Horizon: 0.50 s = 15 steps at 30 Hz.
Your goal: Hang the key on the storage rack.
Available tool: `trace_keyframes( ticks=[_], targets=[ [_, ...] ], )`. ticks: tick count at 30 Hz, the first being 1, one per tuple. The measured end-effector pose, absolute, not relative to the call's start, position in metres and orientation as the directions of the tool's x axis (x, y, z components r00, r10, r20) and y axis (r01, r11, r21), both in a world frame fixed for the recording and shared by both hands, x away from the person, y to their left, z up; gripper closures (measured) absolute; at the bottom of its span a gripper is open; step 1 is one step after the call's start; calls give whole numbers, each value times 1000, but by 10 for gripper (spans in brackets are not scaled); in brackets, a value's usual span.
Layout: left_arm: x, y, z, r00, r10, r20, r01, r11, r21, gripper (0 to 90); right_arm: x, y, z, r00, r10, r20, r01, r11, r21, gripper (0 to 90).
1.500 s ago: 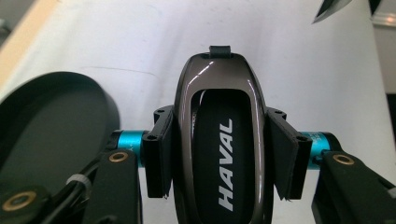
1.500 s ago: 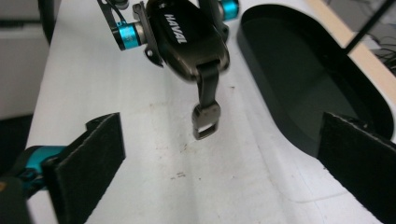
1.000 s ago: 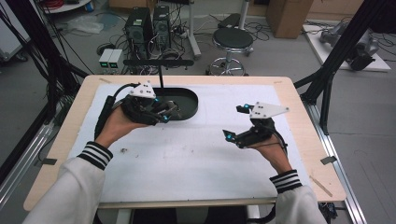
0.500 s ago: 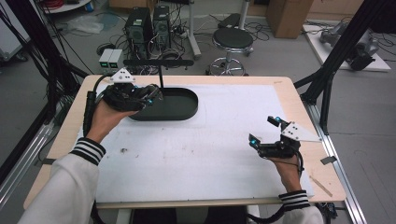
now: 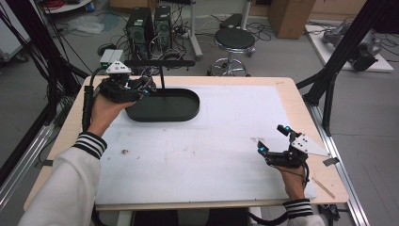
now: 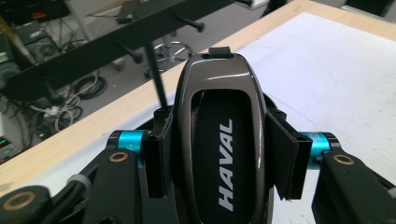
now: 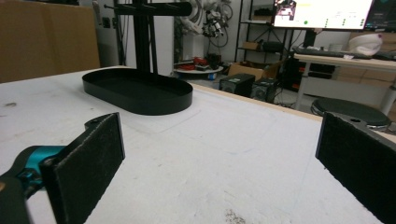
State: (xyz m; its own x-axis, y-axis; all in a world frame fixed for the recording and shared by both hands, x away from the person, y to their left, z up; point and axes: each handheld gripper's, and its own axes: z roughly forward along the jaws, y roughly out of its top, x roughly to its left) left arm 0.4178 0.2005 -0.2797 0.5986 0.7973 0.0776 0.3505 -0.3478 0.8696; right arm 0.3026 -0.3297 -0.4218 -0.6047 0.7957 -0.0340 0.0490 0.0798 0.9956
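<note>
We've got the glossy dark HAVAL car key fob [image 6: 219, 154] pinched in the left gripper [image 5: 141, 89] by the black oval metal tray's [image 5: 164, 110] rim. Right gripper [image 5: 273, 141] idle, jaws spread. Next, prob: hang fob on rack peg [image 6: 189, 22].

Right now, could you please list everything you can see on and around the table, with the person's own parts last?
Car key fob: one, glossy dark with HAVAL lettering, clamped between the left gripper's jaws.
Oval tray: one, black, far left of the table, nothing in it.
Stand with crossbar: one, black, rising from the tray's far edge.
White mat: one, covering most of the tabletop.
Table: one, light wood.
Stool: one, black seat, beyond the table.
Computer towers: two, black, on the floor behind.
Left gripper: black, at the tray's left end.
Right gripper: black, jaws wide apart, near right of the mat.
</note>
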Motion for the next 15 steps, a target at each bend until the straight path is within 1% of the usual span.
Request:
trace_keyframes(
  ticks=[3,9,15],
  targets=[
    [423,205,-279,576,815,64,358,-322,877,487,301,-329,-426,-597,801,-45,24,74,997,2],
    [432,208,-279,542,837,72,363,-310,879,487,300,-328,-434,-600,798,-59,-16,62,998,2],
    [438,208,-273,526,847,78,356,-302,884,487,298,-329,-441,-598,801,-30,0,37,999,2]
  ],
)
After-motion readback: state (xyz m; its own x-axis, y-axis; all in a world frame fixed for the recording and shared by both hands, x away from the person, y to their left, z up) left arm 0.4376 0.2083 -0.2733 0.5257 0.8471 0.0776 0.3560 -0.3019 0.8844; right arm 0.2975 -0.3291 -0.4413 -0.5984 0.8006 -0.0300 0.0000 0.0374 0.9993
